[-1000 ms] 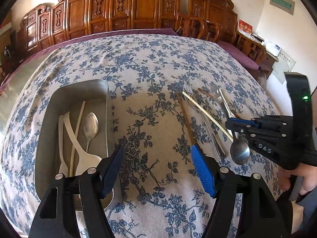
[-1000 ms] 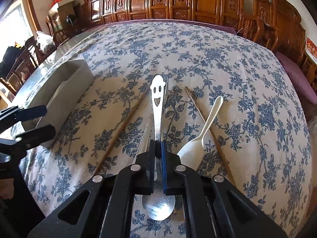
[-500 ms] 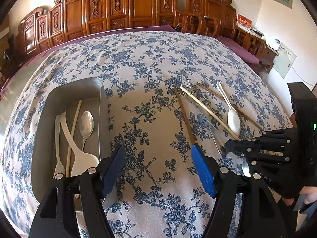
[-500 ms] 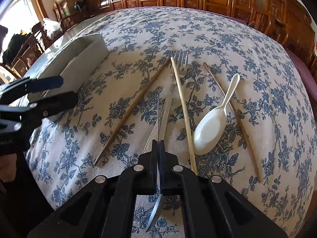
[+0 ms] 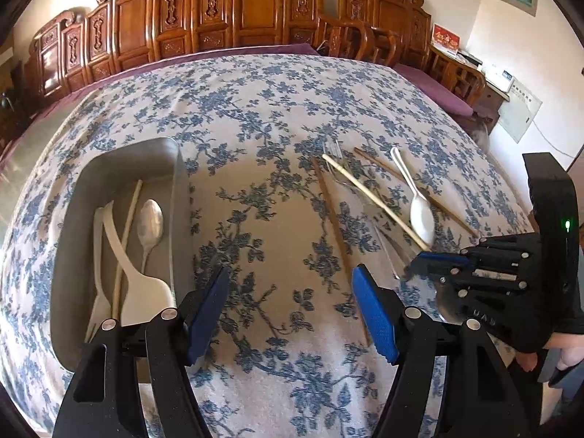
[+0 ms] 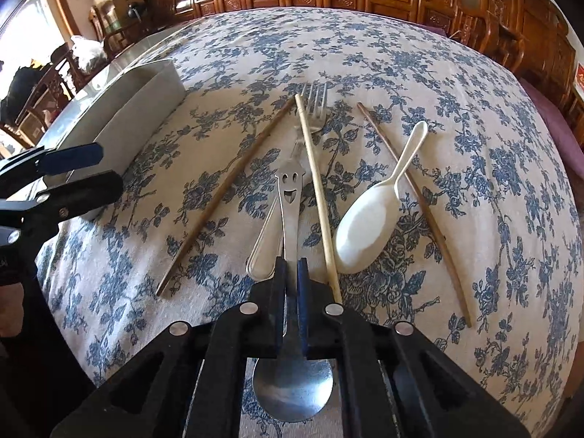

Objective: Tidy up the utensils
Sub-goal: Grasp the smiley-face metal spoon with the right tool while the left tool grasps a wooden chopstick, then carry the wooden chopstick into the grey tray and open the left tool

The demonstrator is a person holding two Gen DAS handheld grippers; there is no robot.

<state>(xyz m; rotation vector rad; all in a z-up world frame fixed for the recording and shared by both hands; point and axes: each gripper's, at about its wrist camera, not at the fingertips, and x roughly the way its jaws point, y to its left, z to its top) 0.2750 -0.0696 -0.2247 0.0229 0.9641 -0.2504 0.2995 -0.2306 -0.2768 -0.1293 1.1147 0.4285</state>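
Note:
My right gripper [image 6: 291, 266] is shut on a metal spoon with a smiley-face handle [image 6: 290, 197], bowl toward the camera, held just above the floral tablecloth. Under it lie a metal fork [image 6: 314, 109], a pale chopstick [image 6: 317, 197], two brown chopsticks [image 6: 219, 197] and a white plastic spoon [image 6: 365, 230]. My left gripper [image 5: 288, 306] is open and empty, low over the cloth beside the metal tray [image 5: 175, 160]. The tray holds white plastic utensils [image 5: 127, 266], a metal spoon [image 5: 149, 222] and a pale chopstick [image 5: 127, 219]. The right gripper shows in the left wrist view [image 5: 419, 259].
The tray's side wall [image 6: 127, 116] stands left in the right wrist view, with the left gripper [image 6: 73, 171] before it. Carved wooden chairs [image 5: 255, 11] line the table's far edge. A purple cushion [image 5: 434, 87] lies at the far right.
The right gripper has twisted the held spoon from edge-on back to flat, smiley face up, and dropped lower near the table's front. The left gripper has barely moved.

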